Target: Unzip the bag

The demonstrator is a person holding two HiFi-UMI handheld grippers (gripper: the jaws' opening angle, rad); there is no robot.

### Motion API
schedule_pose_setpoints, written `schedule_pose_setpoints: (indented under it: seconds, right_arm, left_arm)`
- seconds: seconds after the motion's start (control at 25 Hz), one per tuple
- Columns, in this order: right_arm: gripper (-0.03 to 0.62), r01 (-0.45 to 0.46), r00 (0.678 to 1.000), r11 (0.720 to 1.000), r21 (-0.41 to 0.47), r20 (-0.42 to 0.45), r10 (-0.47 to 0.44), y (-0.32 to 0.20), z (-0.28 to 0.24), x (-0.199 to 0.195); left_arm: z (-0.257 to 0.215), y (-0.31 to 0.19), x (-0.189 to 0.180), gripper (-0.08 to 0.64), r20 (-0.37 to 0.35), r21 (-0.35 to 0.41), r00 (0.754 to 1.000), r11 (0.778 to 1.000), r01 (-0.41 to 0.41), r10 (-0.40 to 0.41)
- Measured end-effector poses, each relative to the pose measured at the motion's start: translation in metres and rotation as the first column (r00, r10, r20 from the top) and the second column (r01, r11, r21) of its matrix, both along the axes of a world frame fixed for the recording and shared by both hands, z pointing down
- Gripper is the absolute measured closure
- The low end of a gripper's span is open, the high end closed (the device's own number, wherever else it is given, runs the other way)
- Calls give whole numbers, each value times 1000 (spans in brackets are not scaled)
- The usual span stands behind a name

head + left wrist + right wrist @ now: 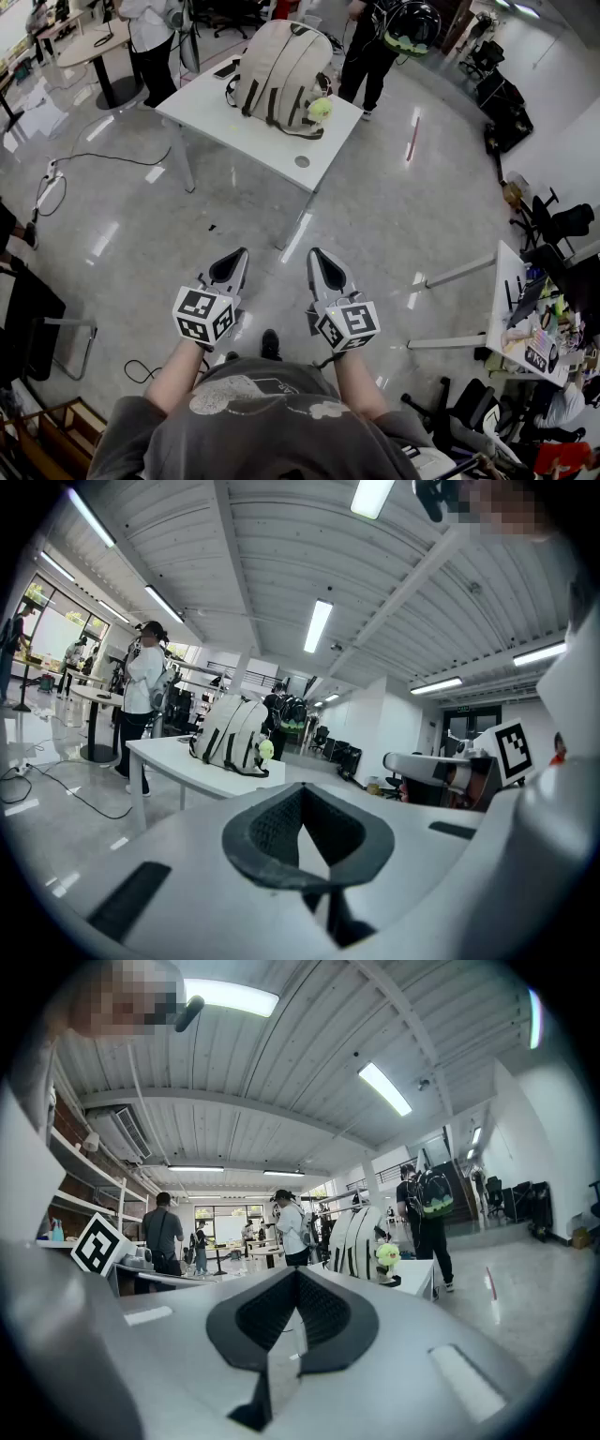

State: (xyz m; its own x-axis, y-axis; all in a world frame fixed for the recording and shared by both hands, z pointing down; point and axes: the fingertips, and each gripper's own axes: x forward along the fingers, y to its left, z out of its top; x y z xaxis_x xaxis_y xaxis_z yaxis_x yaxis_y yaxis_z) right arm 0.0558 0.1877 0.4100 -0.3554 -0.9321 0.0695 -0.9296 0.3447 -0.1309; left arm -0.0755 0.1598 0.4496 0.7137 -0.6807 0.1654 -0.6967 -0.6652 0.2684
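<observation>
A beige backpack (pixel 281 80) with dark straps and a green plush charm (pixel 320 109) stands upright on a white table (pixel 272 141), far ahead of me. Both grippers hang low over the floor near my body, well short of the table. The left gripper (pixel 232 267) and right gripper (pixel 323 267) point forward side by side, each shut with nothing between the jaws. In the left gripper view the backpack (pixel 232 735) stands small beyond the shut left gripper (pixel 314 850). The right gripper view shows the backpack (pixel 356 1241) past the shut right gripper (pixel 291 1330).
Glossy grey floor lies between me and the table. A person in black (pixel 375 37) and a person in white (pixel 155 37) stand behind it. A cluttered desk (pixel 525 300) is at the right, a chair (pixel 37 328) at the left, a cable (pixel 94 159) on the floor.
</observation>
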Motion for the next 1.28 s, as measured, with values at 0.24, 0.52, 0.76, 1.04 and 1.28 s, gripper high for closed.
schedule_pose_setpoints:
  seconds: [0.24, 0.52, 0.76, 1.04, 1.28]
  right_arm:
    - [594, 17, 999, 1000, 7, -49, -17, -20, 1, -4]
    - [594, 29, 994, 999, 13, -105, -28, -41, 4, -3]
    - [594, 19, 990, 998, 52, -140, -11, -48, 11, 2]
    - [594, 6, 996, 1000, 27, -86, -4, -65, 24, 27]
    - [593, 77, 994, 997, 21, -79, -75, -80, 30, 50]
  left_arm:
    - [0, -13, -3, 555, 37, 9, 999, 1000, 15, -16]
    - [-2, -20, -13, 554, 19, 7, 999, 999, 51, -51]
    - [6, -26, -5, 554, 32, -5, 998, 998, 61, -61]
    - [13, -41, 5, 554, 56, -27, 992, 993, 113, -112]
    - [15, -54, 27, 555, 77, -22, 985, 987, 159, -156]
